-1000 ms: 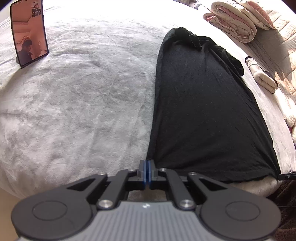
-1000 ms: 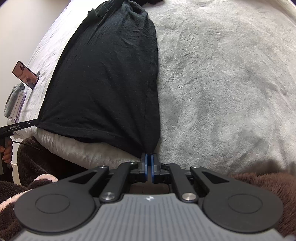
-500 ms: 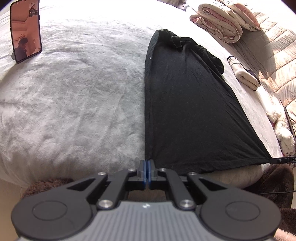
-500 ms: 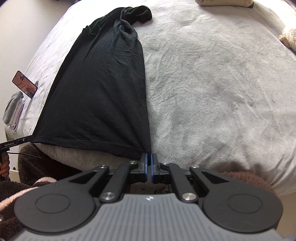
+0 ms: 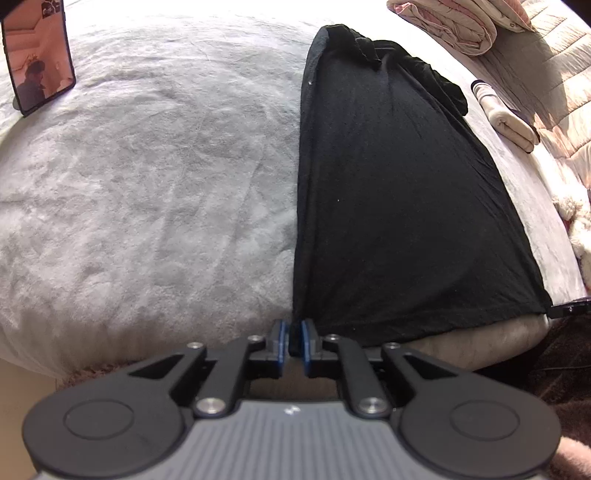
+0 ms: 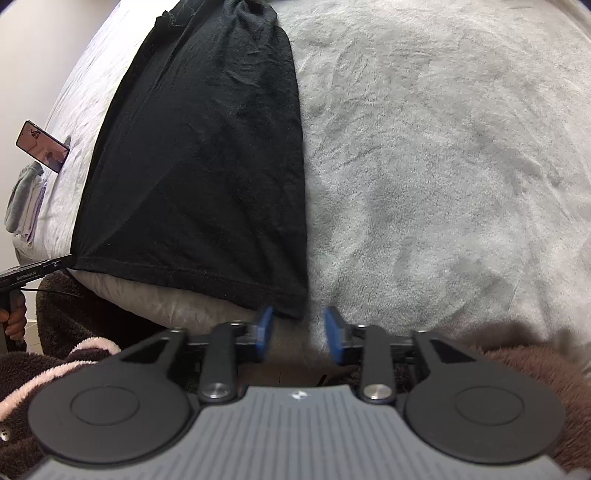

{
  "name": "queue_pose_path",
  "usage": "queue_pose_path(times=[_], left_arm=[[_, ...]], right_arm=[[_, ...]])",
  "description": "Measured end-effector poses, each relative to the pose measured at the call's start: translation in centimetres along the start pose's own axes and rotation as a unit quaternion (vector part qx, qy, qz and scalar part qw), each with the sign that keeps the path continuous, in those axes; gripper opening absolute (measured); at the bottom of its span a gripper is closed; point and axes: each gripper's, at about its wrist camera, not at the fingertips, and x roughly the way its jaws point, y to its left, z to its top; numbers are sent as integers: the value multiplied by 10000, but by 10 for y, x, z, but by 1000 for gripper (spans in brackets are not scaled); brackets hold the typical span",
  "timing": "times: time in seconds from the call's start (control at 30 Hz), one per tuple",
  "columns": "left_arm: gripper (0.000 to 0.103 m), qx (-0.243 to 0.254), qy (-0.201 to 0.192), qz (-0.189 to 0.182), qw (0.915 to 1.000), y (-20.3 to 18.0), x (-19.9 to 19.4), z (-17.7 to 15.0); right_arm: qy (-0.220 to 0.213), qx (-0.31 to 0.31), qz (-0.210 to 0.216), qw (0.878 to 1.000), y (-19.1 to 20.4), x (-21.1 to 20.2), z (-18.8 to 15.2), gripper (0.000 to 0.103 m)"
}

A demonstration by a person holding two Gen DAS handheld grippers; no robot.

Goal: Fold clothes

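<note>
A black garment (image 5: 388,192) lies flat and lengthwise on the grey blanket (image 5: 147,184), its hem at the near bed edge. My left gripper (image 5: 294,341) sits at the hem's left corner; its jaws are opening, a narrow gap shows, and the corner hangs loosely between the blue pads (image 5: 282,339). In the right wrist view the same garment (image 6: 207,166) ends at its right hem corner. There my right gripper (image 6: 299,332) is opening wide, the corner resting just ahead of the pads and untouched.
A phone (image 5: 38,59) stands propped on the blanket at far left. Folded quilts (image 5: 461,26) and a rolled cream cloth (image 5: 506,122) lie at the far right. A folded pile (image 6: 22,203) sits beyond the bed's left side. Brown fluffy sleeves (image 6: 517,376) frame the near edge.
Both grippers were shut on the hem corners; now both jaws have parted and let the cloth go, the right wider than the left. The garment lies stretched on the blanket.
</note>
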Motion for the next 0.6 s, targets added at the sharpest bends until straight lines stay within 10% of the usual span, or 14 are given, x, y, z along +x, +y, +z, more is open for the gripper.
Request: queue_pose_path(times=[0.6], left_arm=[[39, 558, -679, 180, 9960, -25, 69, 151]], right_arm=[[-1007, 1, 66, 9949, -18, -6, 101, 65]])
